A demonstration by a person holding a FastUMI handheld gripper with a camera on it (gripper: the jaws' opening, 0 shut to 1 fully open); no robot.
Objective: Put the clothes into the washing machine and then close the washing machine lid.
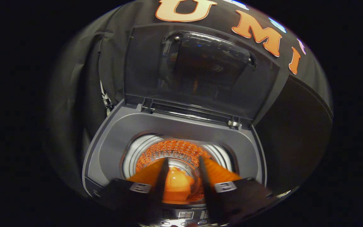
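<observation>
Claw (181, 176) open over washer (112, 142), lid (150, 63) up.

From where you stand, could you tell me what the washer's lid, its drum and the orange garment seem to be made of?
Lid: looks like dark tinted glass or clear plastic in a grey frame; glossy, with reflections. Drum: probably polished metal, since its perforated wall shines and mirrors the orange. Orange garment: seemingly a smooth, slightly shiny fabric; the weave is too blurred to judge. The gripper hangs over the opening, fingers parted, the garment showing between them.

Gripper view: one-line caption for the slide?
Gripper fingers apart over the washing machine drum, an orange garment between them, lid raised.
</observation>
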